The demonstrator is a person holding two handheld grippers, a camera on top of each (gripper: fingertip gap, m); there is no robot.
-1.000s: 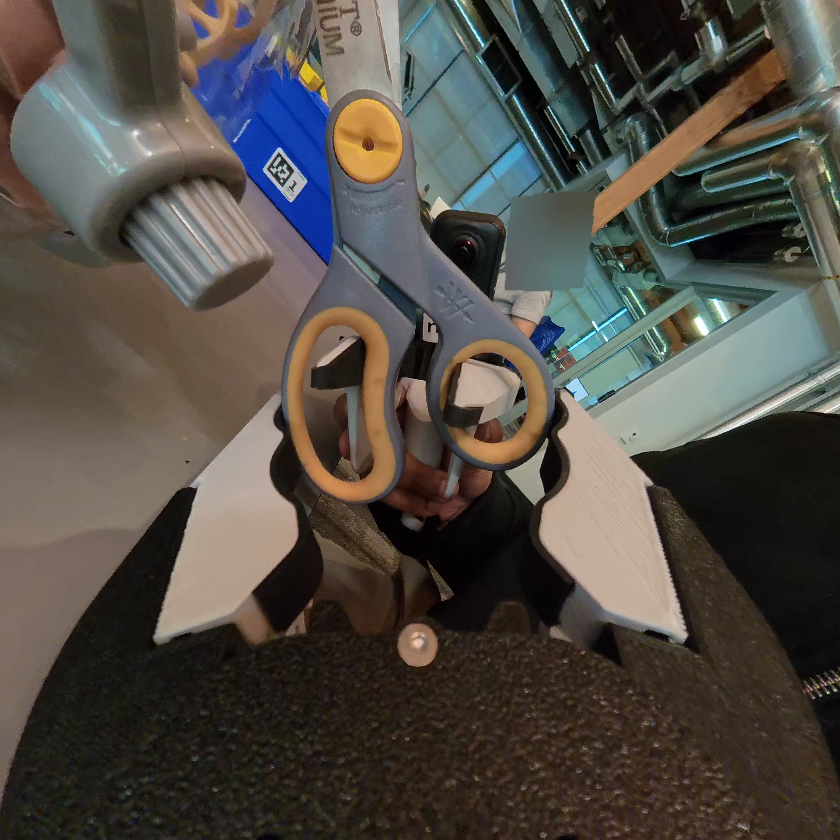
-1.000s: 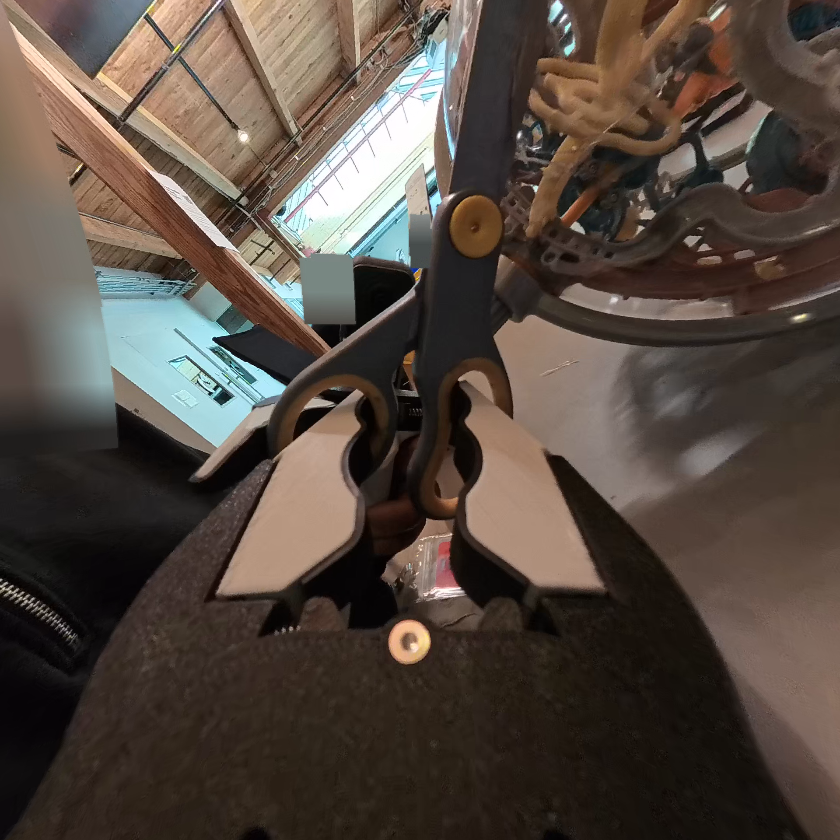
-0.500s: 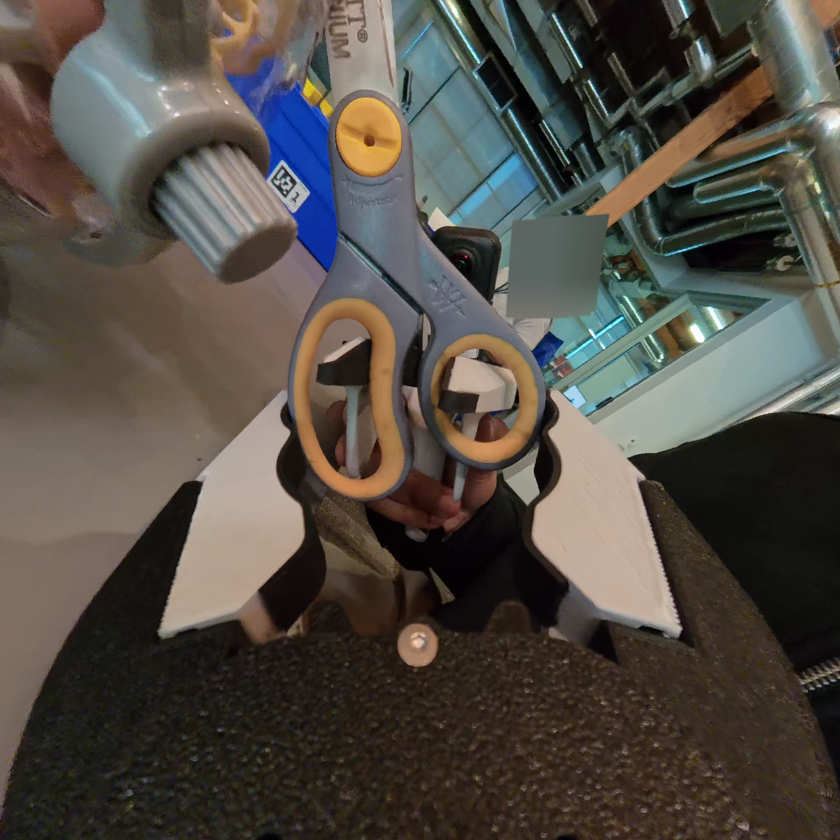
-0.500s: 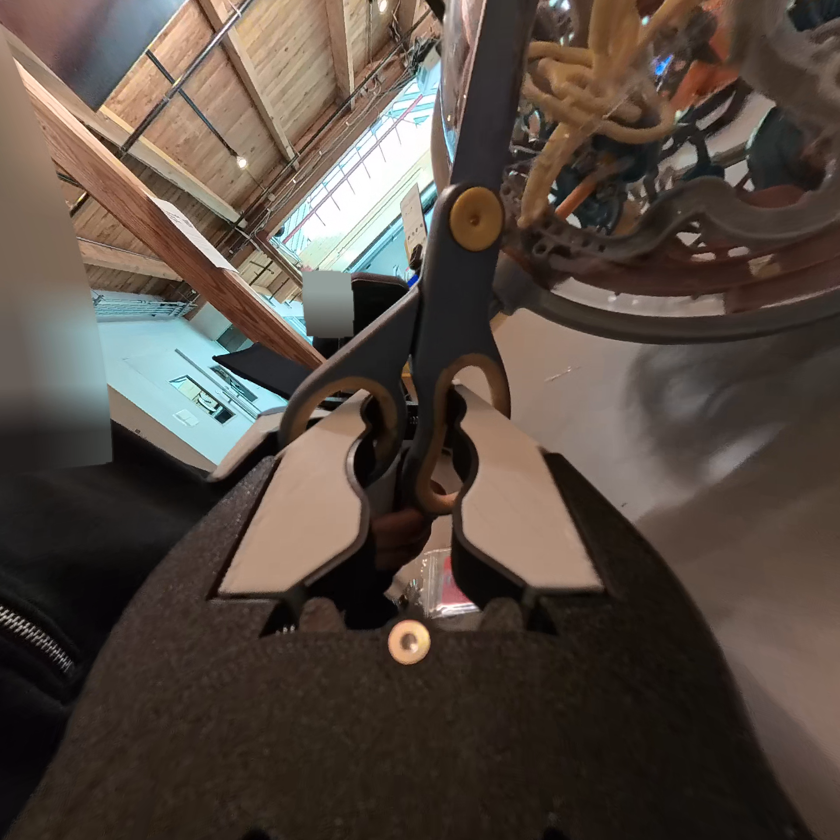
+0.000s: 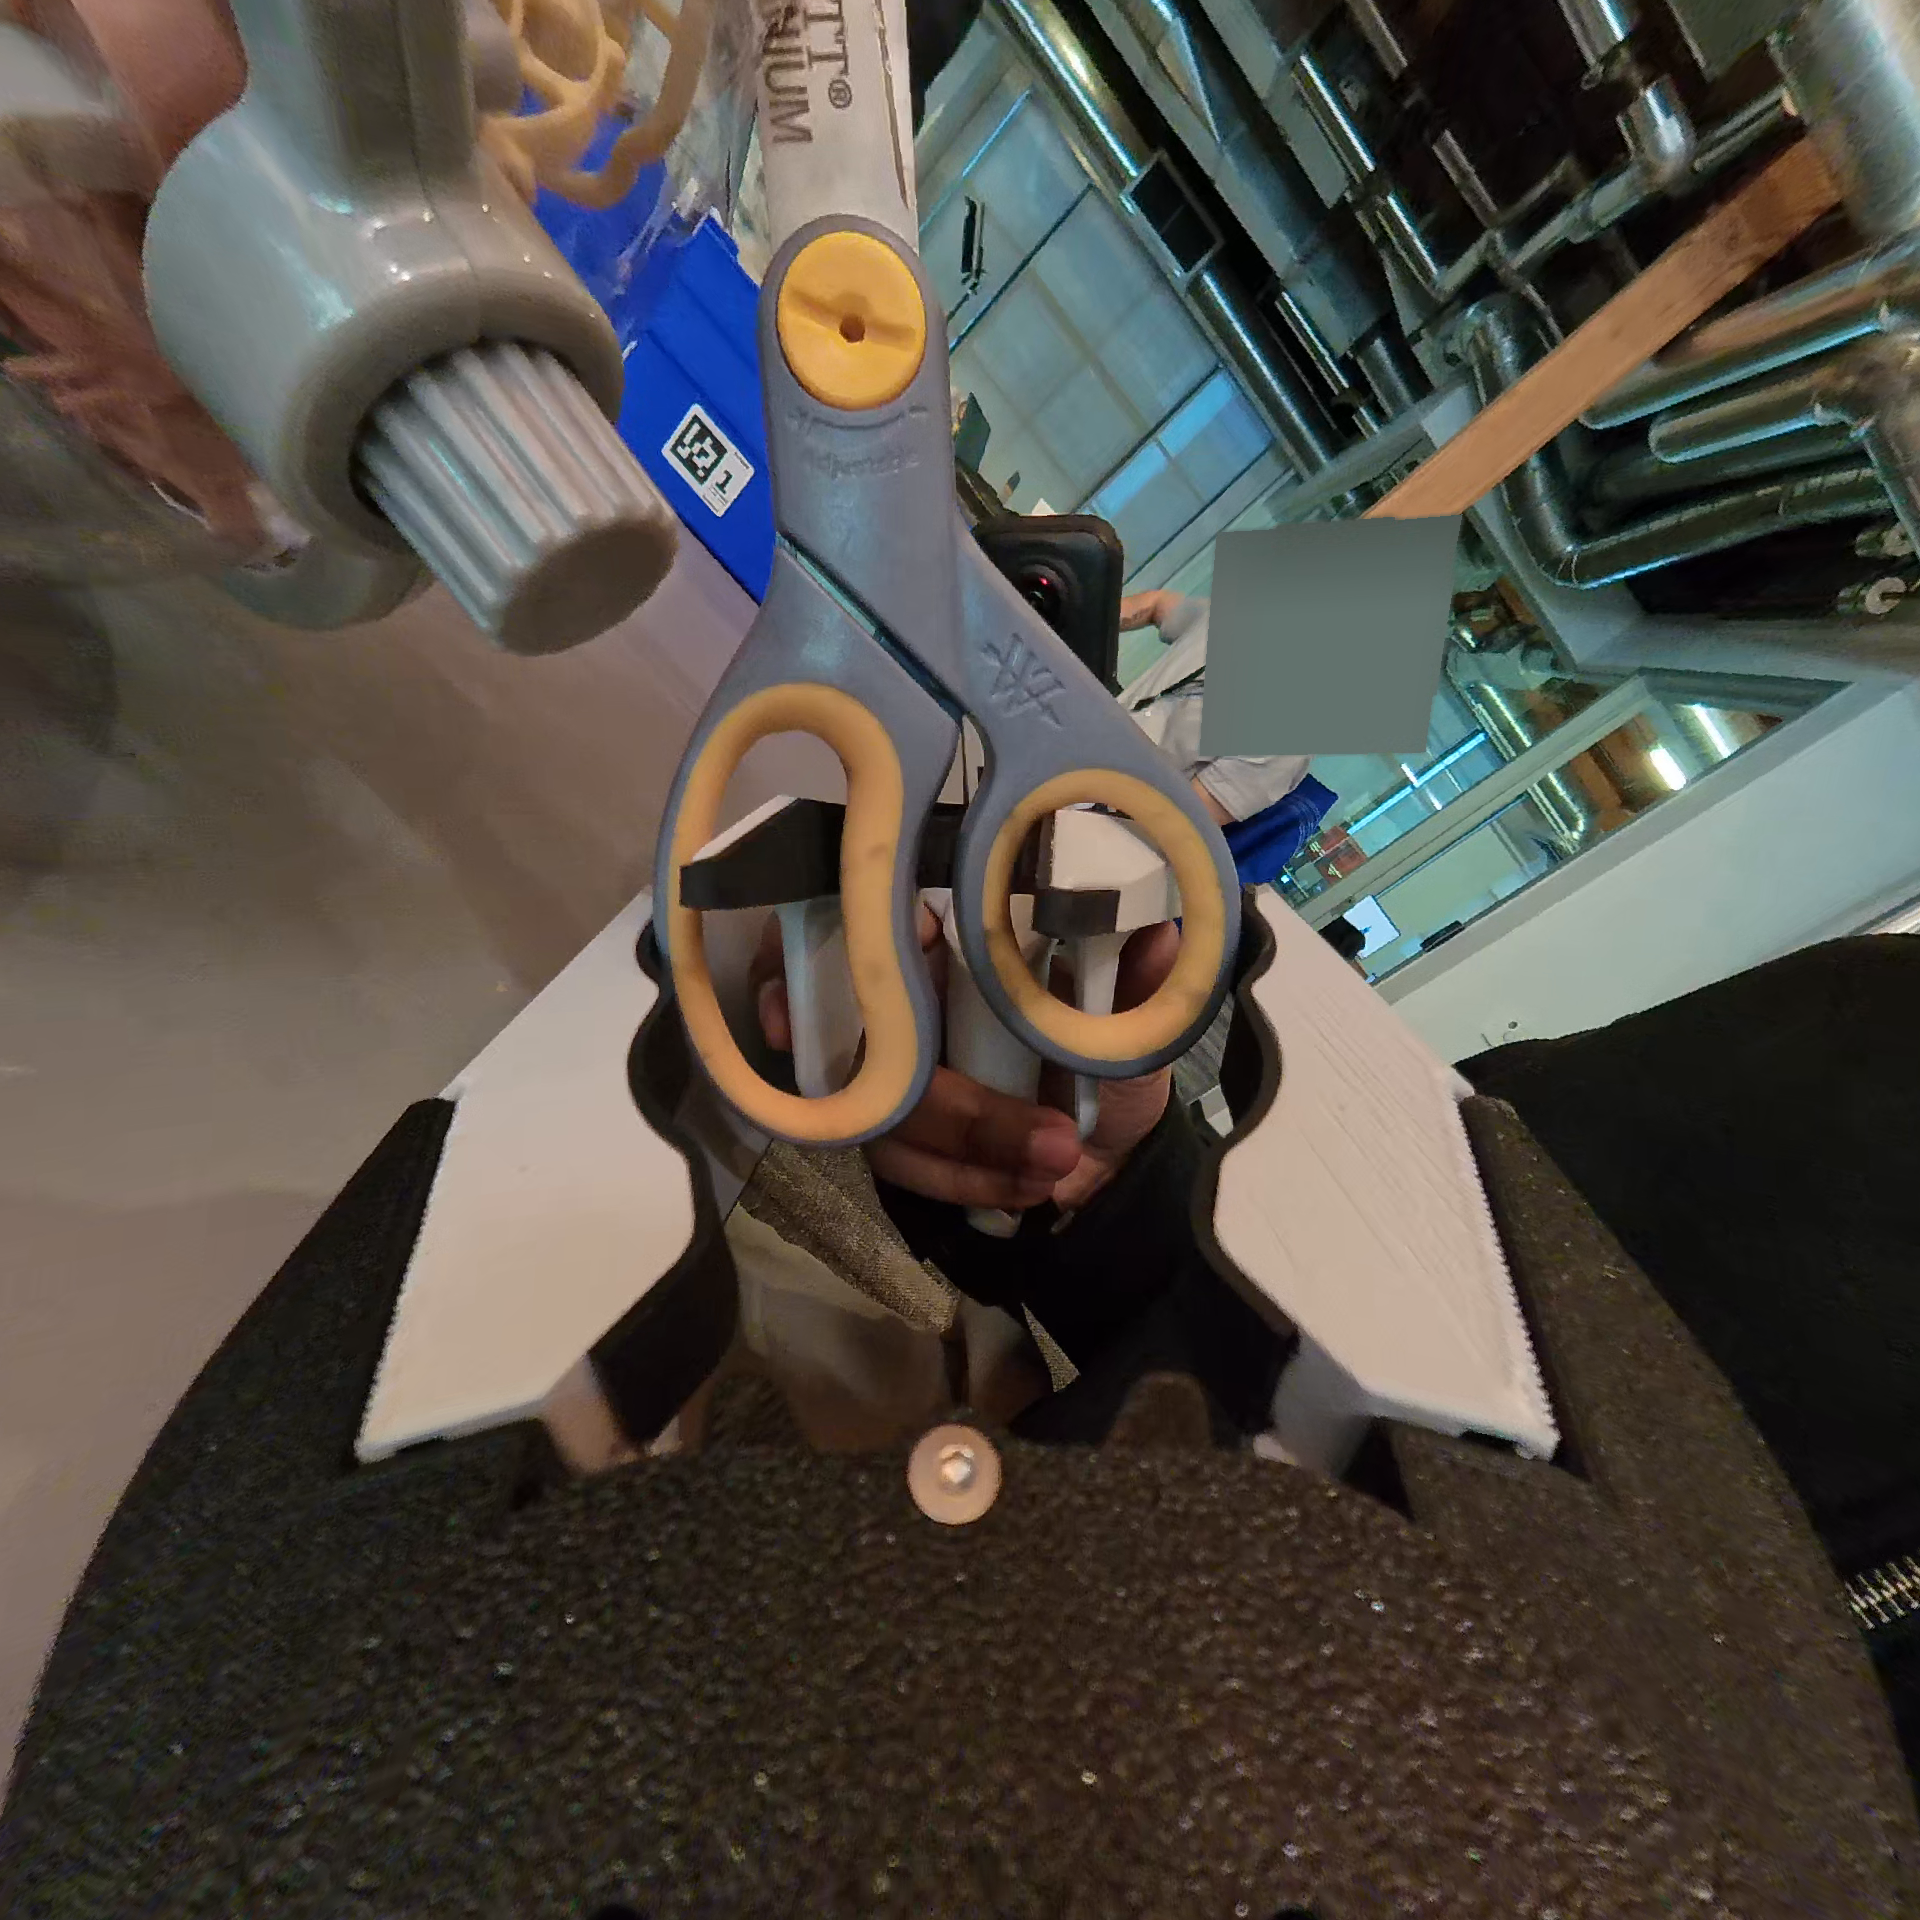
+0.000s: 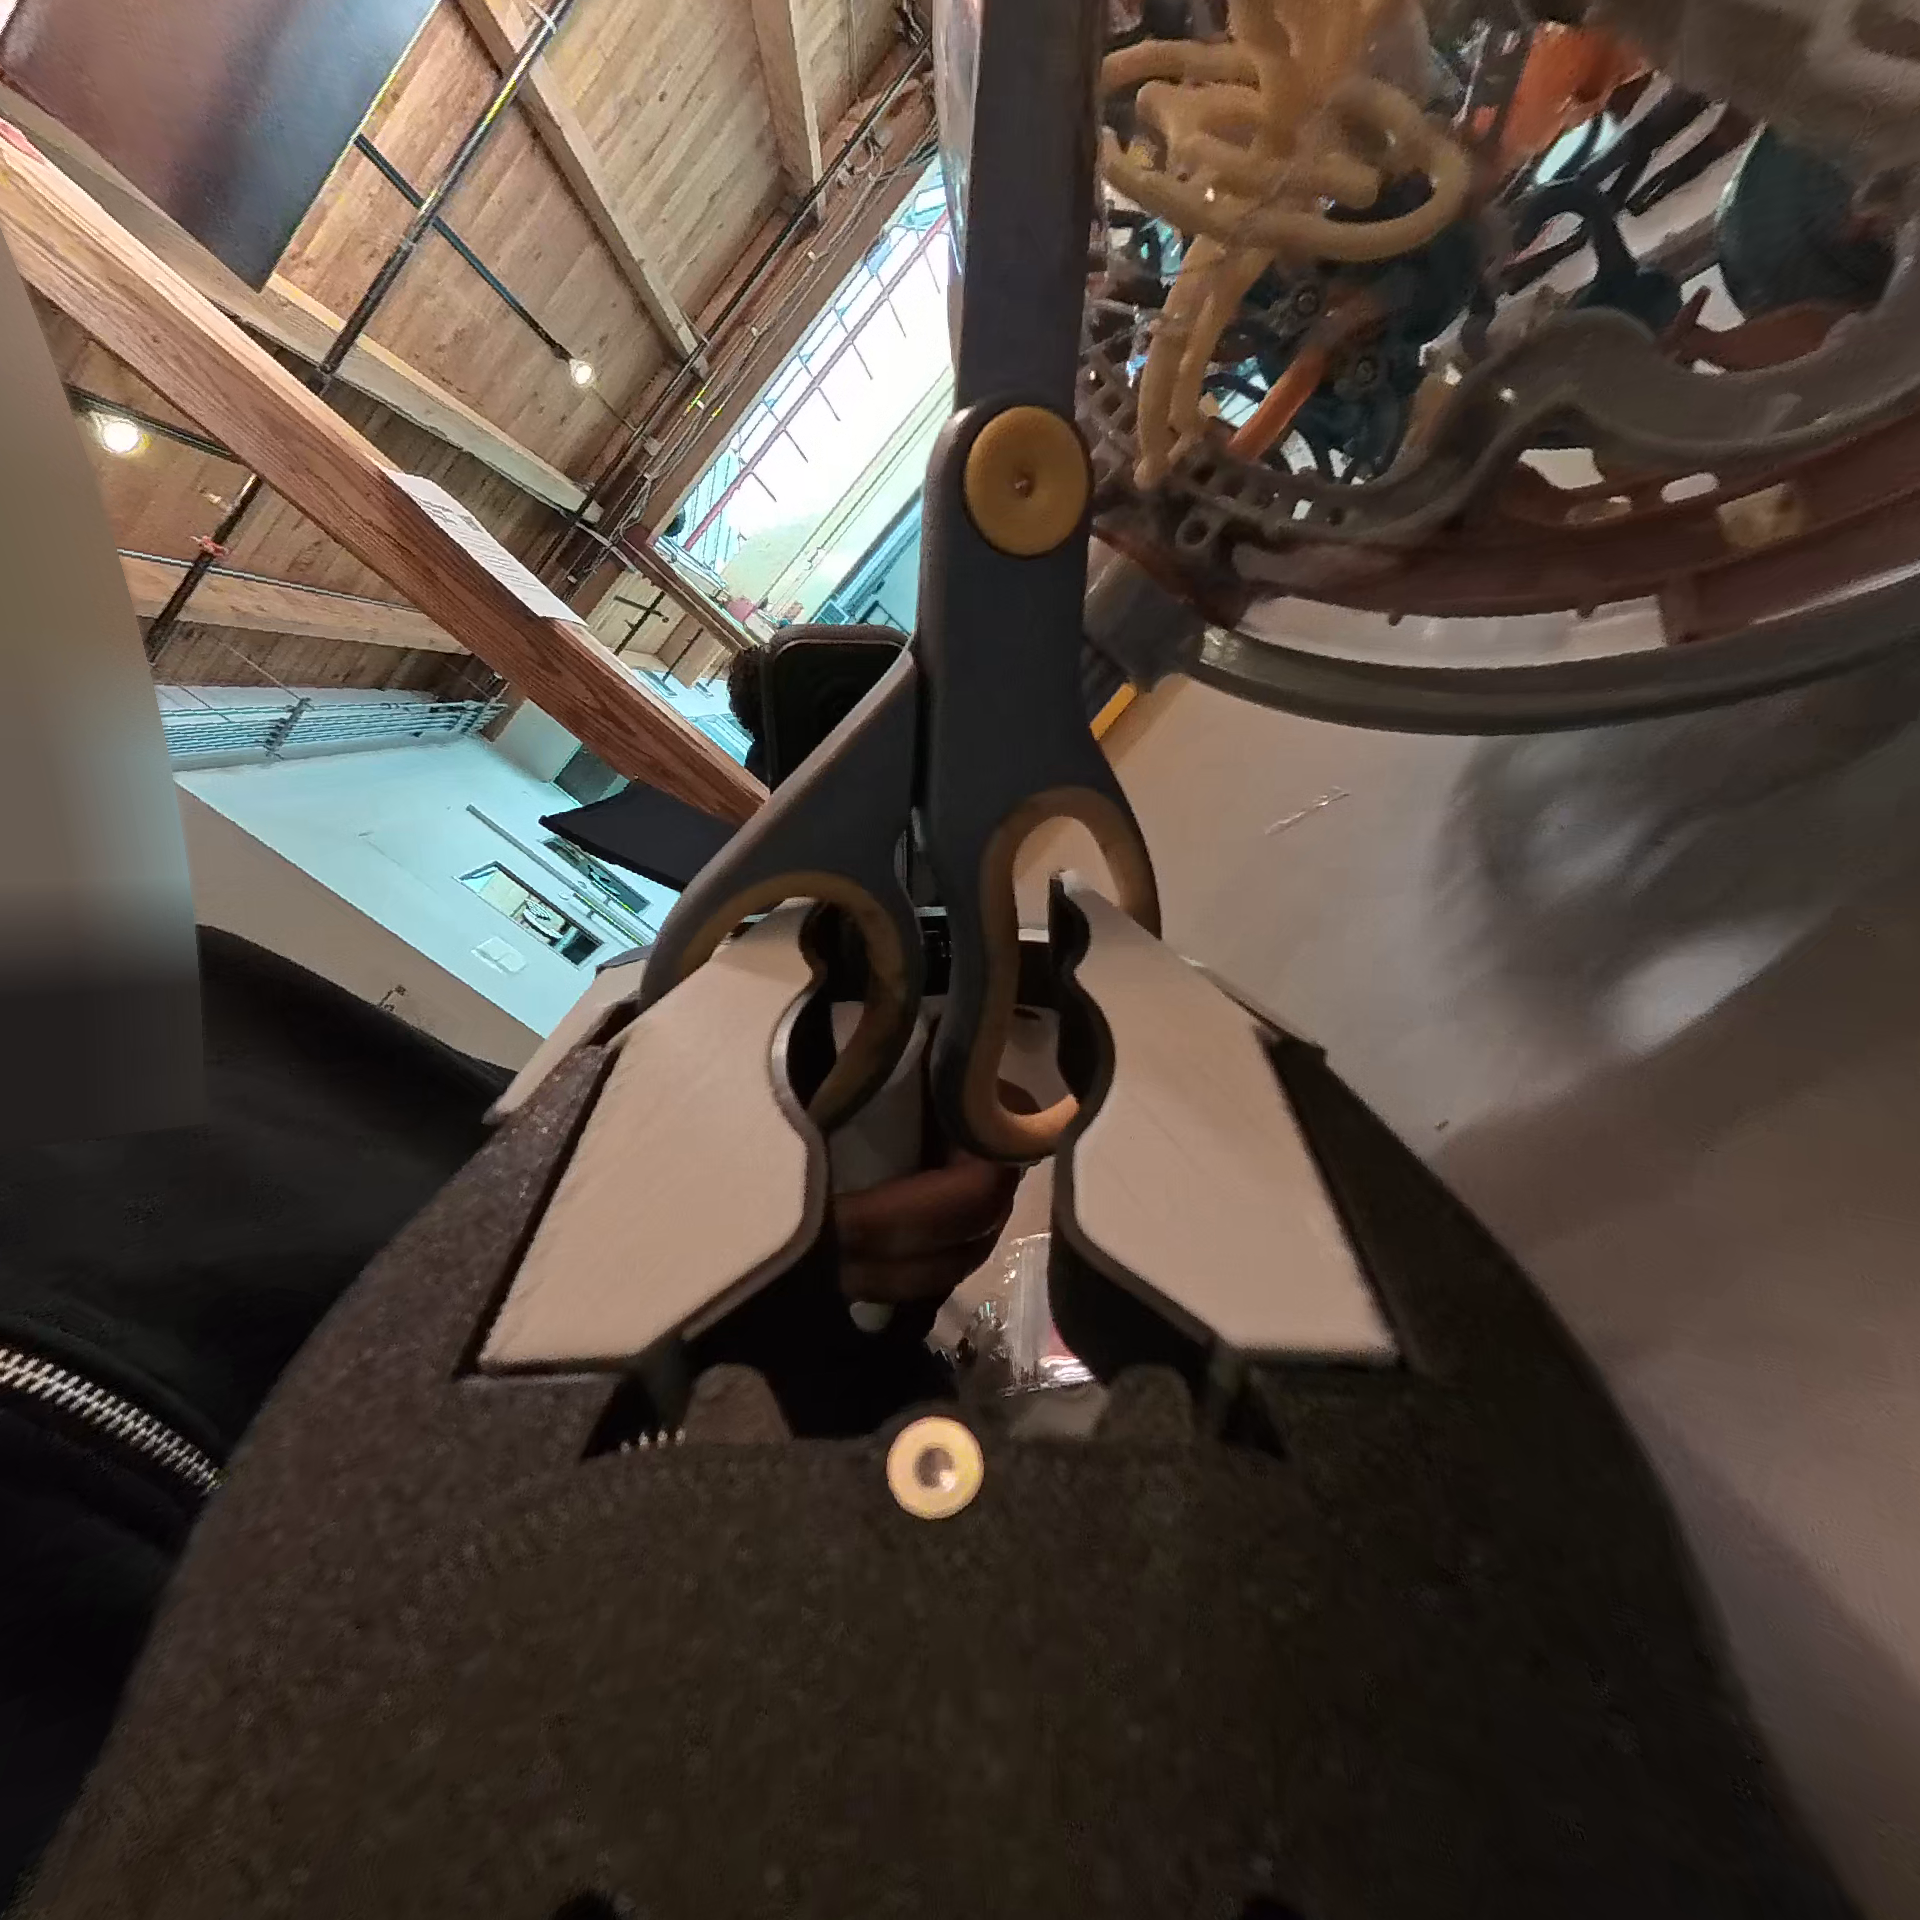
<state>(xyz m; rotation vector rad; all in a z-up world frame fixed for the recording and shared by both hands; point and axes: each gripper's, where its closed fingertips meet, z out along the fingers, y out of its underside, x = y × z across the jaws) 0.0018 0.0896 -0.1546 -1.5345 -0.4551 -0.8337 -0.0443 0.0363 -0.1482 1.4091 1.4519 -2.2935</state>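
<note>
A pair of scissors (image 5: 862, 582) with grey handles lined in yellow hangs blade-up between my two grippers, which face each other. My left gripper (image 5: 951, 914) is shut on the outer edges of the two handle loops. My right gripper (image 6: 940, 904) is partly open, with one finger pushed through each loop of the scissors (image 6: 997, 727). Its black fingertips (image 5: 748, 878) show inside the loops in the left wrist view. The blade runs up beside a clear bag of pale noodle-like strands (image 6: 1278, 177); its tip is out of view.
A grey ribbed knob (image 5: 499, 520) on a grey housing hangs close at upper left. A round slotted basket (image 6: 1558, 468) lies behind the strands. A blue bin (image 5: 675, 343) stands behind. A hand (image 5: 987, 1143) holds the right gripper. A grey tabletop (image 6: 1558, 1039) lies alongside. The tips of one gripper are about 6 cm away from the tips of the other.
The grey knob has slid right and nearer the scissors in the left wrist view. The handle loops have drawn slightly together. Both grippers keep their places on the handles.
</note>
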